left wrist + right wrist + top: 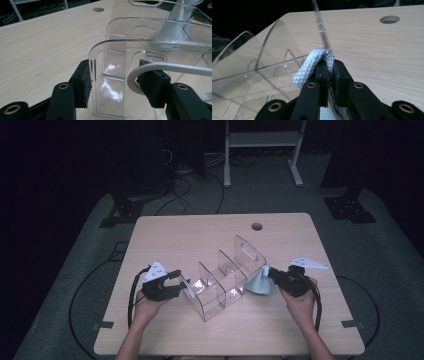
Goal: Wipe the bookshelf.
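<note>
Clear organizer (225,280) near the bench's (165,232) middle, slanting toward the front edge; blue cloth (261,284) touching its right end wall. Wiping apparently under way, most walls seemingly yet to do. Left claw (176,282) clamped on the organizer's left end wall (110,75), steadying it. Right claw (330,75) pinched together on the cloth's fold (312,67), beside a divider.

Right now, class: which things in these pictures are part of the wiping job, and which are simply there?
In use:
- clear acrylic organiser, its end wall between the left tongs' pads
- pale blue cloth, pinched in the right tongs against the organiser

Simply there:
- wooden table and its cable hole
- white frame behind
- floor cables
</note>
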